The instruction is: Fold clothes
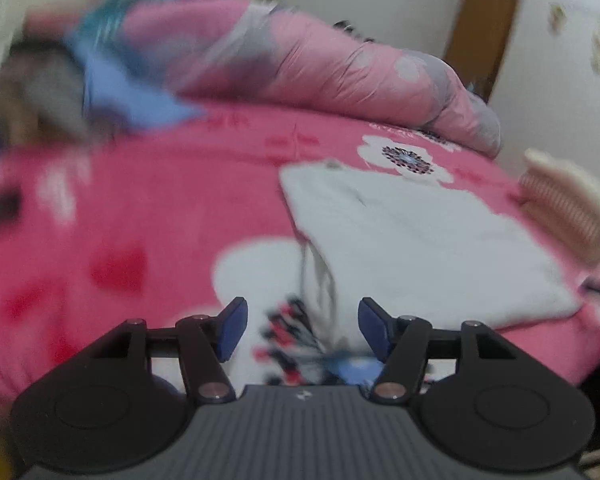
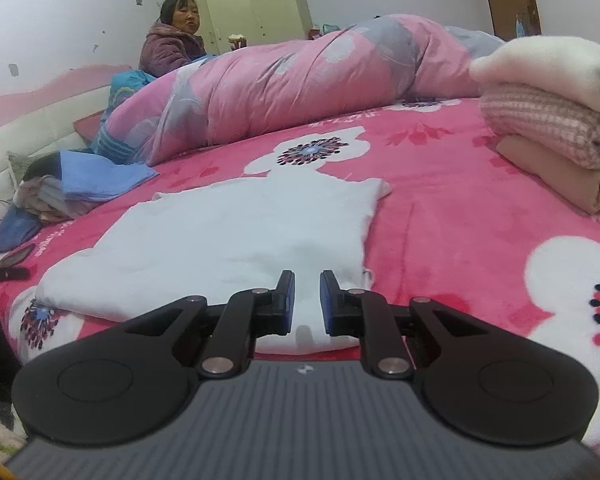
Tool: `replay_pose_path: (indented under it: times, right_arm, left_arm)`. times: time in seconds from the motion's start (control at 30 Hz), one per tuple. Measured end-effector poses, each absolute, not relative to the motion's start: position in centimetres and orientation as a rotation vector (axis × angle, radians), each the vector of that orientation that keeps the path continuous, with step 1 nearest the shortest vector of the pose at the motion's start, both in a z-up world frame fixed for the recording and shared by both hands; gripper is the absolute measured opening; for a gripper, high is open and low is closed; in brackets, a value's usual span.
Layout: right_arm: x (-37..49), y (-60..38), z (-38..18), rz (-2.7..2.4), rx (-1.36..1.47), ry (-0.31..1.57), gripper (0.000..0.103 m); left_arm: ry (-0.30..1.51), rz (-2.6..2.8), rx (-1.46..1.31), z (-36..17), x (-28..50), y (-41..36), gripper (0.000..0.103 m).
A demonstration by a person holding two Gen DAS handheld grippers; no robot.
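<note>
The white soft garment (image 2: 236, 236) lies flat on the pink flower-printed bed cover (image 2: 452, 216), already brought into a rough rectangle, so at least one fold looks done. A stack of folded cream and pink knit clothes (image 2: 556, 120) sits well apart at the right, which suggests finished pieces. A loose heap of blue and grey cloth (image 2: 80, 184) near the rolled pink quilt (image 2: 300, 92) seems left to do. The left gripper (image 1: 302, 328) stands fairly wide and empty above the garment's near edge. The right gripper (image 2: 307, 304) has a narrow gap, with the white cloth seen behind it; no pinch is visible. Likely another fold remains
</note>
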State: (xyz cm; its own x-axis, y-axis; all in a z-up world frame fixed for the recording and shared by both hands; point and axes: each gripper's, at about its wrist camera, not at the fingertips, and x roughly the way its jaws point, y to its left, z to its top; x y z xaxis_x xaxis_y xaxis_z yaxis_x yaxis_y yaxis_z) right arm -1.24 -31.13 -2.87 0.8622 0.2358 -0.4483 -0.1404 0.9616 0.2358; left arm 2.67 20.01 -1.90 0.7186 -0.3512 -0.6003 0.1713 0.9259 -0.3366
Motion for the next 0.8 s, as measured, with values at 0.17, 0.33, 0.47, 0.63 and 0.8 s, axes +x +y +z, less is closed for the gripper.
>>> replay_pose_path:
  times: [0.17, 0.33, 0.47, 0.63, 0.8]
  right_arm:
    - [-0.9, -31.1, -3.5, 0.189, 0.231, 0.513, 0.013]
    - [-0.8, -31.0, -4.0, 0.190, 0.247, 0.518, 0.014]
    - [-0.8, -31.3, -4.5, 0.175, 0.276, 0.520, 0.014]
    - [-1.0, -31.8, -5.0, 0.164, 0.291, 0.523, 0.014]
    - [-0.9, -32.2, -5.5, 0.152, 0.308, 0.533, 0.014]
  left_arm:
    - [0.822, -0.333, -0.721, -4.7, 3.2, 23.3, 0.054]
    - [0.808, -0.324, -0.737, -4.8, 3.9, 22.2, 0.036]
    - [0.773, -0.303, -0.757, -4.9, 4.3, 21.2, 0.005]
    - [0.697, -0.329, -0.776, -4.2, 3.5, 21.8, 0.003]
    - [0.731, -0.234, -0.773, -6.0, 3.5, 23.6, 0.004]
